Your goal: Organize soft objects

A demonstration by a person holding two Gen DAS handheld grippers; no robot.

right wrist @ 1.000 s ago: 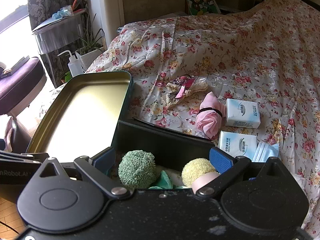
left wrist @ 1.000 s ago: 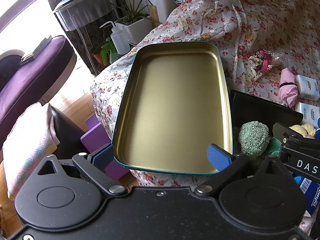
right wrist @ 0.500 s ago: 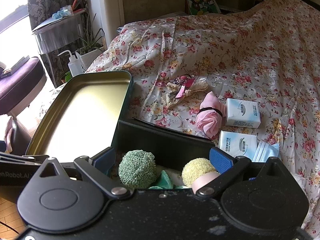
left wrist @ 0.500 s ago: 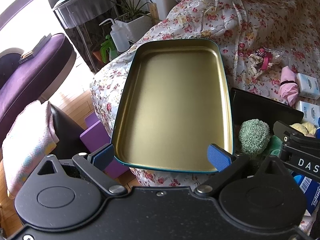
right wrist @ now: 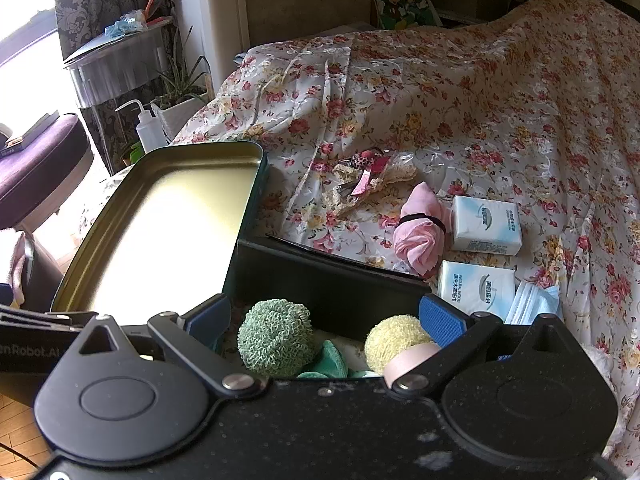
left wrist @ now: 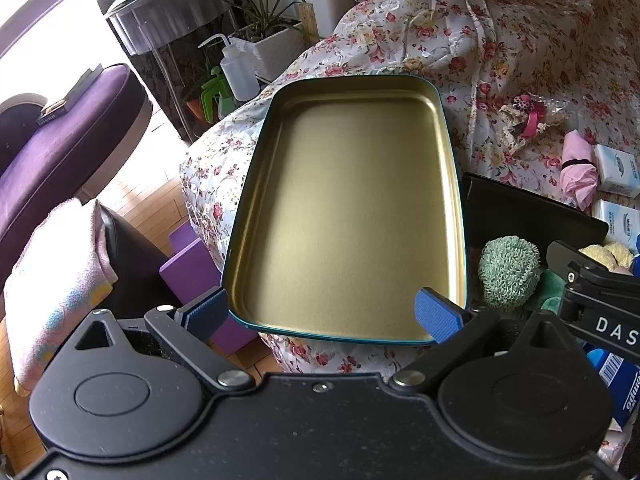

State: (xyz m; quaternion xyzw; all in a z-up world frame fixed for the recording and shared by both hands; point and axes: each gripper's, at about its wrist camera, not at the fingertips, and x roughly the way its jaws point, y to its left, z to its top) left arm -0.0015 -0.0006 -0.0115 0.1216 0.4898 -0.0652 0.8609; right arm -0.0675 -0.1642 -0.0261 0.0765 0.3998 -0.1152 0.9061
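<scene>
Nothing shifted: both grippers (left wrist: 320, 312) (right wrist: 326, 318) wide, two tissue packs (right wrist: 486, 224), two knitted balls (right wrist: 274, 336).

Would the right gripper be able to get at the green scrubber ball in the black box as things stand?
Probably yes: the right gripper is open, the green scrubber ball sits uncovered just beyond its fingertips, and the black box has no lid on.

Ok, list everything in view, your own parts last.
Tin tray: 1, gold inside, teal rim, bed's corner.
Black box: 1, right of tray.
Green ball: 1, knitted, in box.
Yellow ball: 1, in box.
Pink cloth bundle: 1, on bedspread.
Tissue packs: 2, white, beside bundle.
Lace trinkets: cream and pink, behind bundle.
Squeeze bottle: 1, white, floor.
Left gripper: open, over tray.
Right gripper: open, over box.
</scene>
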